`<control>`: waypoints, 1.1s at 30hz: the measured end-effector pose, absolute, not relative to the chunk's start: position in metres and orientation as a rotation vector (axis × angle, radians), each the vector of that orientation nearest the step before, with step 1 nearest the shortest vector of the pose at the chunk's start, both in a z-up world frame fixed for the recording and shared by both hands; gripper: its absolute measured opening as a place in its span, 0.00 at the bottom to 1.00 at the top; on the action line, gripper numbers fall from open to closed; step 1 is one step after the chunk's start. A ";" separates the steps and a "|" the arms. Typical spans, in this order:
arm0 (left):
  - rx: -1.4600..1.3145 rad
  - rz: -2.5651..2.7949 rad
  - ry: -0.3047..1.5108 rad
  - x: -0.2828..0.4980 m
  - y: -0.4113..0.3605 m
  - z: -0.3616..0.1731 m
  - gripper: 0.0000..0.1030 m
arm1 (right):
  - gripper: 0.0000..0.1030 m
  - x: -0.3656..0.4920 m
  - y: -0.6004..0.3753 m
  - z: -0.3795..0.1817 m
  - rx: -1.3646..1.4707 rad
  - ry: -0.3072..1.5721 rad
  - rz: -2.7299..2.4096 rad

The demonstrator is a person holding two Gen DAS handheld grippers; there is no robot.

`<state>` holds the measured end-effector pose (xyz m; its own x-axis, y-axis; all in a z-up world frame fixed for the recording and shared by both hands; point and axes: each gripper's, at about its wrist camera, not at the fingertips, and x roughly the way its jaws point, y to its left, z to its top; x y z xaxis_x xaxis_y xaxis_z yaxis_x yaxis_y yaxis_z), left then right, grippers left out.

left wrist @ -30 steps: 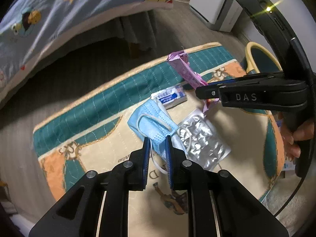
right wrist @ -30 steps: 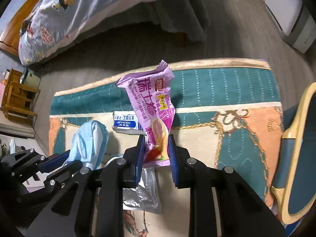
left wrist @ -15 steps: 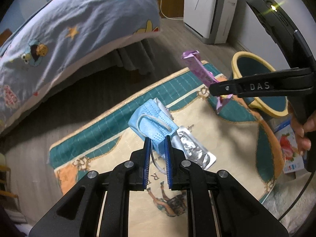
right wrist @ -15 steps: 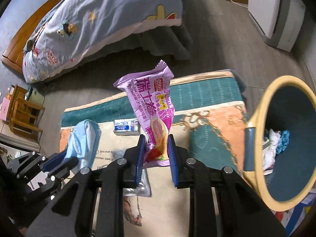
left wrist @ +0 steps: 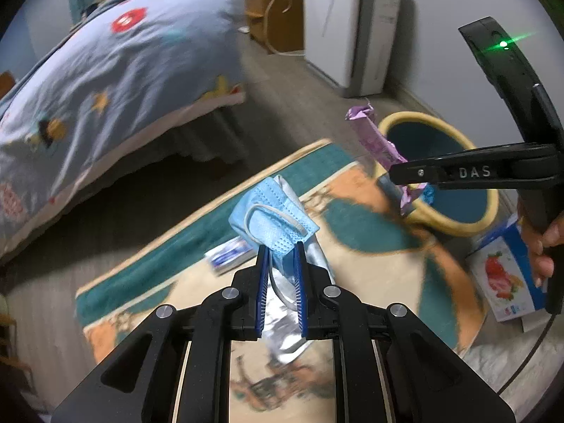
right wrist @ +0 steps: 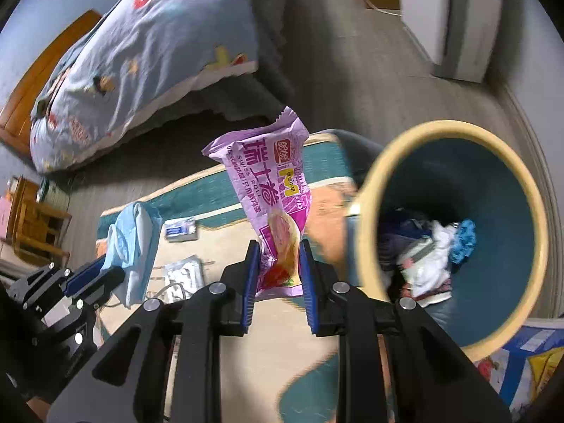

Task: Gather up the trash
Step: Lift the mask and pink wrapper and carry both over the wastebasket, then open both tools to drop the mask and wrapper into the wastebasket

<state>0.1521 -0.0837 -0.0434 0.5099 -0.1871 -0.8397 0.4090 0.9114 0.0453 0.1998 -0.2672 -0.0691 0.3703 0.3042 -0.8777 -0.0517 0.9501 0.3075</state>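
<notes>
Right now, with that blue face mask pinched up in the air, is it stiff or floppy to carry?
Probably floppy: the blue face mask folds and droops around the left gripper, and in the right wrist view it hangs limp. It looks light, held by one edge alone. Its loose ear loop might snag on the bin rim.

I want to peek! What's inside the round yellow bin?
Inside the bin you can see crumpled white paper, something blue and dark scraps. Whatever lies under that pile is covered, so it can't be seen.
</notes>
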 end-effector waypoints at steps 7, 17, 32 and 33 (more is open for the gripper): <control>0.275 -0.467 0.939 0.154 -0.147 -0.044 0.15 | 0.22 0.195 -0.332 -0.073 0.310 1.171 0.124; 0.299 -0.597 0.924 0.149 -0.224 -0.058 0.15 | 0.22 0.182 -0.407 -0.097 0.396 1.218 -0.032; 0.201 -0.609 0.862 0.162 -0.257 -0.062 0.18 | 0.23 0.171 -0.450 -0.095 0.453 1.144 -0.152; 0.194 -0.612 0.862 0.162 -0.258 -0.062 0.20 | 0.24 0.170 -0.451 -0.094 0.454 1.140 -0.161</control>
